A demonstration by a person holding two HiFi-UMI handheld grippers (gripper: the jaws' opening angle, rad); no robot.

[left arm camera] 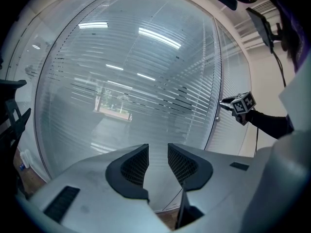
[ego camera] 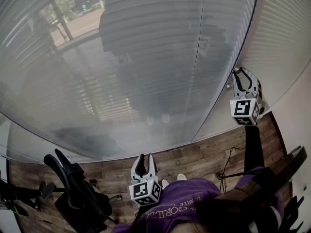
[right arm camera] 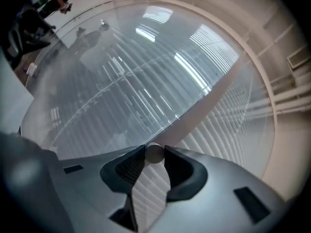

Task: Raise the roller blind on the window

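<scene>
A translucent grey roller blind [ego camera: 146, 57] hangs fully down over the big window and fills the left gripper view [left arm camera: 136, 81]. A bead chain [ego camera: 198, 38] hangs near its right side. My right gripper [ego camera: 241, 74] is raised at the pale window post [ego camera: 218, 110], beside a small knob [ego camera: 227, 86]. In the right gripper view that gripper [right arm camera: 154, 154] is shut on a small pale ball [right arm camera: 154, 153] held at its tips. My left gripper [ego camera: 145, 163] is low and in front of the blind, pointing at it, slightly open with nothing between its fingers [left arm camera: 158, 159].
A black chair-like frame [ego camera: 73, 188] stands at the lower left on the wooden floor [ego camera: 194, 159]. A thin cable [ego camera: 228, 164] lies on the floor at the right. A second window with a slatted blind [ego camera: 286, 33] is right of the post.
</scene>
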